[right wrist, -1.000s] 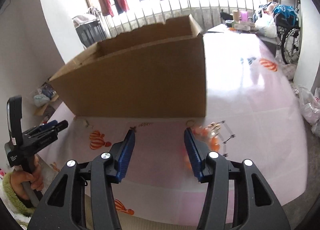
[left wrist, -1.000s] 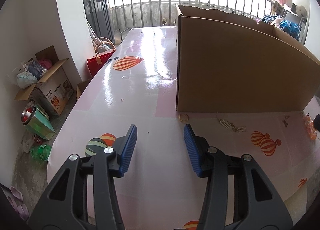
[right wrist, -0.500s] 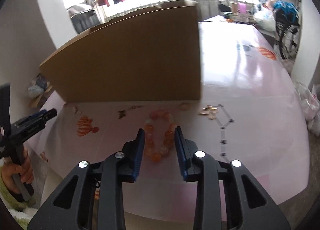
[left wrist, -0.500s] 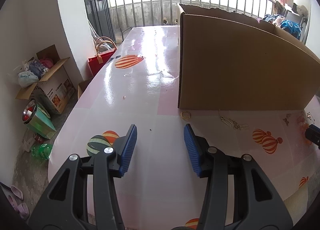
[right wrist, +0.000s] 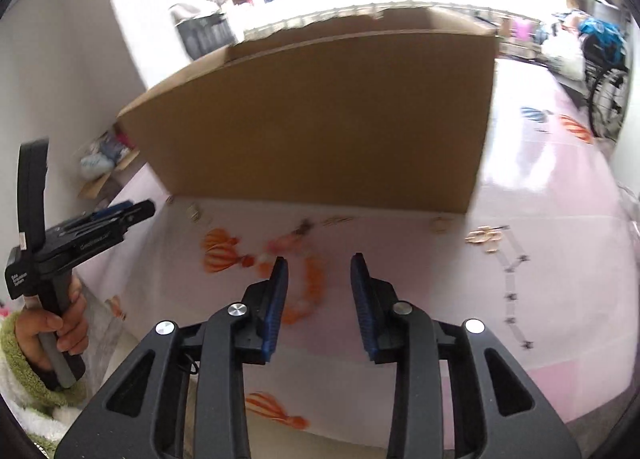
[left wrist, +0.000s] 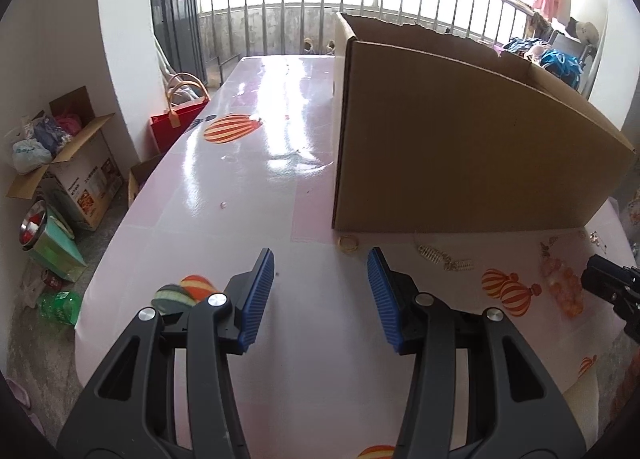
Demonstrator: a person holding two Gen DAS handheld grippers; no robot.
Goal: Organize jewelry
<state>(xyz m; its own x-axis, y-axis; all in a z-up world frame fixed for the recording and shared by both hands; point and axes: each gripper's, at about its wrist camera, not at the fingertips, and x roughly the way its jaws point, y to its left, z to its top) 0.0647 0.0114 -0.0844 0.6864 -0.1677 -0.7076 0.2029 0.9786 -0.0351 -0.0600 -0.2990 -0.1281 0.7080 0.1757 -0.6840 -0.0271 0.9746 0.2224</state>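
An orange bead bracelet [right wrist: 314, 283] lies blurred on the pink balloon-print tablecloth [right wrist: 560, 299]. One side of it is between the fingers of my right gripper [right wrist: 319, 261], close to the left pad. The jaws are opening and the pads do not press on the beads. In the left wrist view the bracelet [left wrist: 560, 287] lies far right, beside the right gripper's tip [left wrist: 608, 285]. My left gripper [left wrist: 320, 259] stands open over bare cloth. A small gold ring [left wrist: 348, 243] and silver spiral earrings [left wrist: 444, 257] lie just ahead of it.
A big open cardboard box [left wrist: 460, 147] stands on the table behind the jewelry. A gold piece [right wrist: 486, 237] and a thin dark chain [right wrist: 512, 287] lie to the right. A hand [right wrist: 60, 323] holds the left gripper [right wrist: 120, 215]. Boxes and a red bag [left wrist: 176, 119] stand on the floor.
The right gripper moved over the bracelet and narrowed its jaws around it; now they stand slightly wider and the bracelet sits further left. Its tip entered the left wrist view. The left gripper held still.
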